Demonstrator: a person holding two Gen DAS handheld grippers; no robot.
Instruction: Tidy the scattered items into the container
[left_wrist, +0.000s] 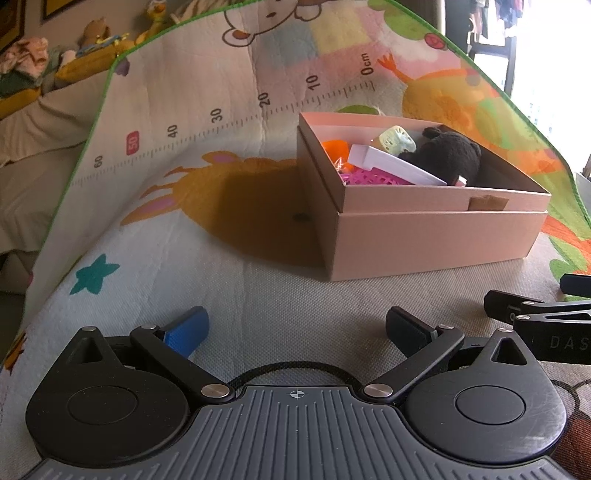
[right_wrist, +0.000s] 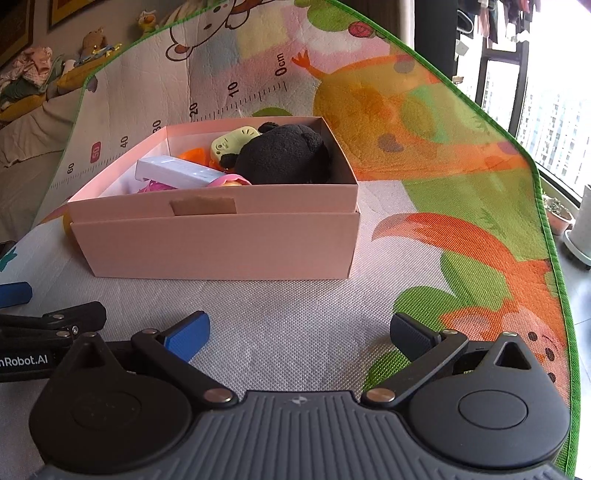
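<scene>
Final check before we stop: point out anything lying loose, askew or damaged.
Nothing loose on the mat. In the pink box, the white case lies tilted atop other toys. A brown tape patch marks its front wall.

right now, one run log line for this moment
left hand-held gripper: open, empty | right hand-held gripper: open, empty | pink box: holds black plush, white case | mat: no loose items seen
</scene>
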